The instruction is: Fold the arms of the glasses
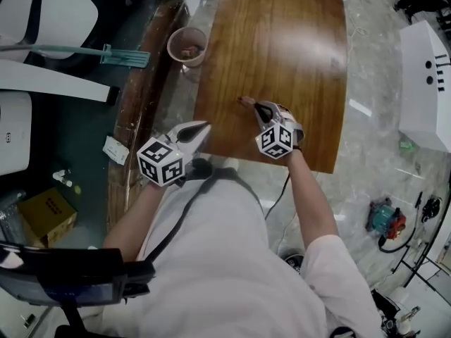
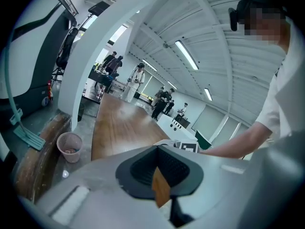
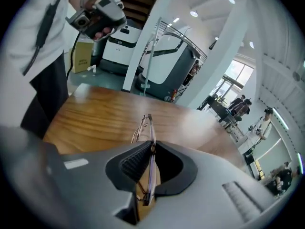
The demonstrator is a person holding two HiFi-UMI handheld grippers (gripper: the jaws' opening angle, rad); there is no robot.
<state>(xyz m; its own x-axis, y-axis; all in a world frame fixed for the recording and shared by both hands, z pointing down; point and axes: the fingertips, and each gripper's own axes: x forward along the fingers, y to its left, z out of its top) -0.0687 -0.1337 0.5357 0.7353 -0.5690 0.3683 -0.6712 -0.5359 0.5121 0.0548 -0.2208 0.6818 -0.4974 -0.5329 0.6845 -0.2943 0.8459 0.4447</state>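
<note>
The glasses [image 3: 146, 126] are thin metal-framed ones, seen edge-on and looking flat. They run between the pads of my right gripper [image 3: 151, 147] and stick out ahead of it, just over the wooden table [image 3: 95, 113]. In the head view the right gripper [image 1: 255, 108] is shut on the glasses [image 1: 246, 102] above the table's [image 1: 282, 41] near part. My left gripper [image 1: 204, 127] hovers at the table's near left corner. Its jaws are shut with nothing between them in the left gripper view [image 2: 158, 150].
A pink waste basket [image 1: 187, 46] stands on the floor off the table's left edge, also in the left gripper view [image 2: 69, 147]. A white cabinet [image 1: 426, 83] is to the right. A cardboard box [image 1: 46, 213] and white machines are to the left. People stand far off.
</note>
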